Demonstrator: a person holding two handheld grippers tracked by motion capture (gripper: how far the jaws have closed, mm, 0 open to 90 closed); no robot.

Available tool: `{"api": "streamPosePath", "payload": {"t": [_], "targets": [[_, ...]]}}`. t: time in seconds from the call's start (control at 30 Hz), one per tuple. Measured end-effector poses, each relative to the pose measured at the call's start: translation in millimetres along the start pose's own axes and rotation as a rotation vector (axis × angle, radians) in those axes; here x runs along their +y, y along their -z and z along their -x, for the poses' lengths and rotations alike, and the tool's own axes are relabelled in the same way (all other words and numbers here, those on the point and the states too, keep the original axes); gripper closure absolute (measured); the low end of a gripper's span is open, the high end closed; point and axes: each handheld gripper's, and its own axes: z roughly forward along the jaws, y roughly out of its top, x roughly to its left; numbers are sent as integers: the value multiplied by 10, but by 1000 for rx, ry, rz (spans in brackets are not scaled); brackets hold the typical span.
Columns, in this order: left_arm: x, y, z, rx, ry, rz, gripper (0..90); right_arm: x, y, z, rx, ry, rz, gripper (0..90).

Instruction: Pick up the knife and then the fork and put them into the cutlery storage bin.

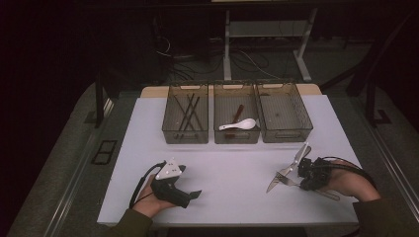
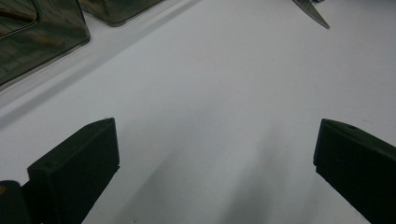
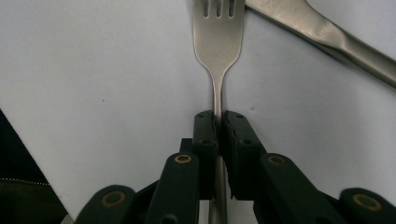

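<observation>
This looks like a lab or test room set up for recording, not a home or kitchen; the white tabletop (image 1: 232,163) is a bare board laid over a wooden one, whose edge shows at the far side; three identical clear plastic bins (image 1: 236,113) stand in a neat row on it, like sorting stations; beyond the table, the white legs of a height-adjustable desk frame (image 1: 227,44) rise from a grey floor; loose cables (image 1: 247,61) trail across that floor beneath it; dark metal stand legs (image 1: 368,84) flank the table on both sides; the surroundings are dim and unfurnished, with light falling on the table alone.
</observation>
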Motion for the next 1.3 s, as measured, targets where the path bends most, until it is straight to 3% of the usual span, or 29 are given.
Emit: {"api": "streamPosePath", "payload": {"t": [0.2, 0.33, 0.53, 0.97, 1.3], "targets": [[2, 0, 0, -2, 3, 2, 0, -11, 4, 2, 1, 9, 8, 839], [3, 0, -1, -3, 7, 5, 0, -41, 24, 15, 14, -14, 36, 840], [4, 1, -2, -4, 10, 8, 0, -74, 94, 33, 26, -57, 107, 840], [3, -1, -3, -5, 7, 5, 0, -154, 227, 122, 10, -191, 281, 840], [2, -2, -5, -5, 7, 5, 0, -186, 280, 176, -21, -266, 418, 840]]}}
